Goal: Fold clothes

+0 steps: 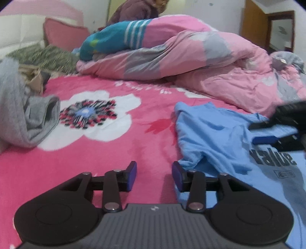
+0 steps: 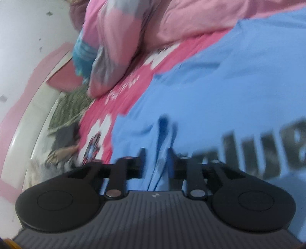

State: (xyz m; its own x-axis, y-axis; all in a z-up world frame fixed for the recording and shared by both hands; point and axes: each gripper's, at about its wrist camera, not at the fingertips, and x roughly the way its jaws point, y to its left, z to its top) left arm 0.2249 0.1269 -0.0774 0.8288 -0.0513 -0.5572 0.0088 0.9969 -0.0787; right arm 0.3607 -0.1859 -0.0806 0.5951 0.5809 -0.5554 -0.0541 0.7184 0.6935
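Observation:
A light blue T-shirt [image 1: 214, 138] with dark printed letters lies crumpled on the pink flowered bedsheet [image 1: 114, 153], right of centre in the left wrist view. My left gripper [image 1: 154, 176] stands open over the bare sheet, its right finger beside a shirt sleeve, nothing between the pads. My right gripper [image 1: 260, 133] reaches in from the right edge over the shirt. The right wrist view is rolled and blurred. There the right gripper [image 2: 157, 162] hangs low over the T-shirt [image 2: 210, 86], jaws apart, with a raised fold of blue cloth between them that the pads do not press.
A heaped pink and grey quilt [image 1: 191, 57] fills the back of the bed. A grey garment [image 1: 28, 118] lies bunched at the left edge. Pillows [image 1: 63, 36] rest by the headboard. A person in a brown jacket [image 1: 133, 13] is behind the quilt, and a wooden cabinet [image 1: 258, 24] stands at the back right.

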